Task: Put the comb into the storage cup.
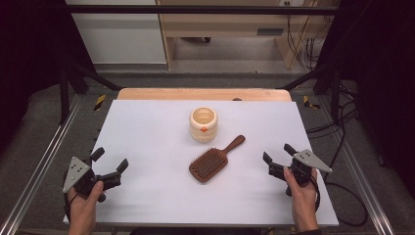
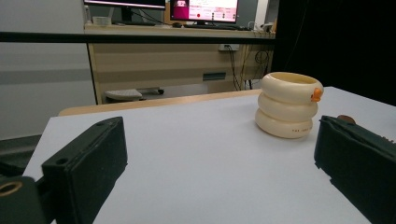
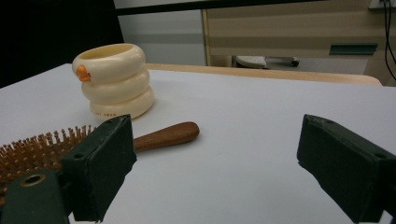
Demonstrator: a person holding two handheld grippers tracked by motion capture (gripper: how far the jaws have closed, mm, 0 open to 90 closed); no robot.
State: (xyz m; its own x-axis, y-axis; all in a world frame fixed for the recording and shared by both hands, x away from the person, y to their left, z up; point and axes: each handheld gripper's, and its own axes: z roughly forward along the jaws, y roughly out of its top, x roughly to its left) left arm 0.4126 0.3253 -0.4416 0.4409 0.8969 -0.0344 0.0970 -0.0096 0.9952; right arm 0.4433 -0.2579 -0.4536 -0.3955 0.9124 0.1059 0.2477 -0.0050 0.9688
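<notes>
A cream ringed cup (image 1: 203, 124) with a small orange knob stands upright near the table's middle, also seen as the cup (image 2: 286, 104) and the cup (image 3: 116, 81). A brown wooden hairbrush (image 1: 213, 159) lies bristles up just in front of it, handle pointing back right; its bristles and handle (image 3: 164, 135) lie beside my right jaws. My left gripper (image 1: 109, 163) rests open at the front left of the table, nothing between its jaws. My right gripper (image 1: 278, 156) is open at the front right, a short way right of the brush, also empty.
The white table top (image 1: 147, 137) ends in a wooden strip (image 1: 203, 94) at the back. Metal rails run along both sides. Beyond stand a wooden desk (image 2: 177, 60) with monitors, and cables on the floor at the right.
</notes>
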